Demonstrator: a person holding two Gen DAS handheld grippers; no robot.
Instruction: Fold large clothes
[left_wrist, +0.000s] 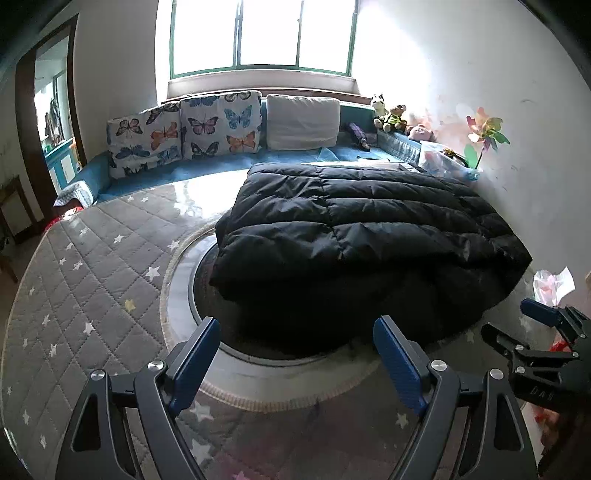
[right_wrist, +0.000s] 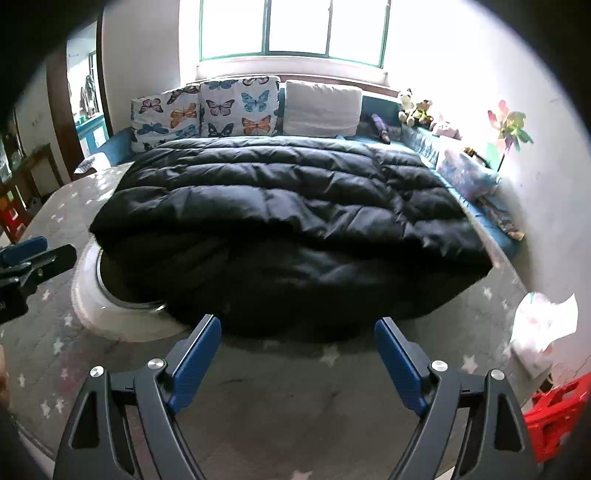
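Left gripper (left_wrist: 295, 354): jaws spread wide, nothing between the blue pads, held over the table short of the black puffer coat's near edge.
Right gripper (right_wrist: 297, 354): also spread and empty, just short of the same near edge; beside the left one.
Black puffer coat (right_wrist: 288, 221): lies folded over itself, flat on the table, covering much of its far half and part of the round inset.
Table (left_wrist: 92, 277): round, under a grey quilted cover with stars; a pale ring with glass in the middle.
Crumpled plastic bag (right_wrist: 543, 325): right of the coat, at the table rim.
Red stool (right_wrist: 554, 417): below that rim.
Bench (left_wrist: 155, 177): blue, behind the coat, under the window.
Cushions: two butterfly cushions (left_wrist: 218, 125), one white cushion (left_wrist: 303, 122).
Pinwheel (left_wrist: 485, 134): one, right of the coat's far corner.
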